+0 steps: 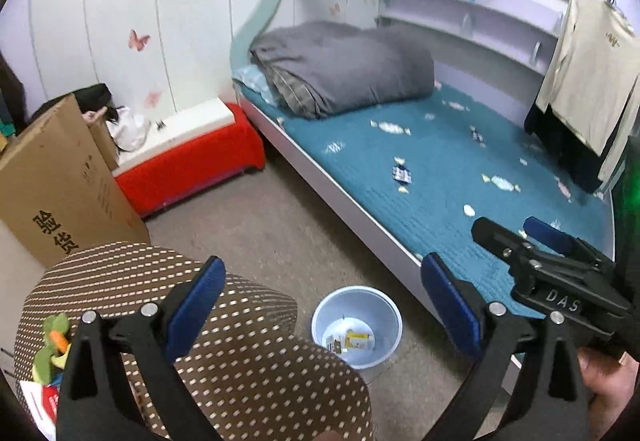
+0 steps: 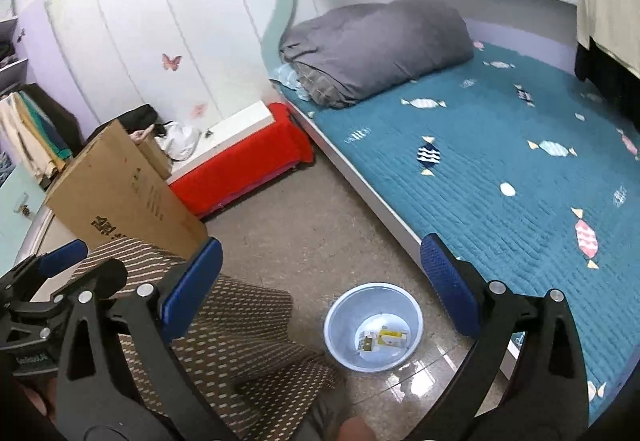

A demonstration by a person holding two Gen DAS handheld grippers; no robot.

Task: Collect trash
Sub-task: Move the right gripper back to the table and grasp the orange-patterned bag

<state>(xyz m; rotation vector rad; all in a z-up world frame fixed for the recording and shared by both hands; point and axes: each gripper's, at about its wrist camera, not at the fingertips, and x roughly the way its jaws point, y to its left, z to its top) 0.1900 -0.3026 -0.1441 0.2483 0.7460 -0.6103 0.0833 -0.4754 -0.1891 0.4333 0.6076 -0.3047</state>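
Bed [image 2: 500,177]: teal quilted cover with candy print, white frame. Grey duvet [image 2: 376,49]: folded, at the head end, on a pale blue pillow [image 2: 286,75]. Red-covered bench [image 2: 240,169]: against the butterfly-stickered wall, just beside the bed. Cardboard box [image 2: 120,193]: printed lettering, beside the bench. Brown dotted cushion [image 1: 224,341]: foreground. Cream garment [image 1: 588,61]: hanging over the bed's far side. White shelves [image 1: 472,13]: above the bed.

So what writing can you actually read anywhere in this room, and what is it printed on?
"DAS": white letters on the black body of the right gripper.
"验货": large black characters on the side of the cardboard box.
Smaller black print higher on the same box: too small to read.
Yellow mark on the hanging cream shirt: blurred.
Packaging in the bin: unreadable.
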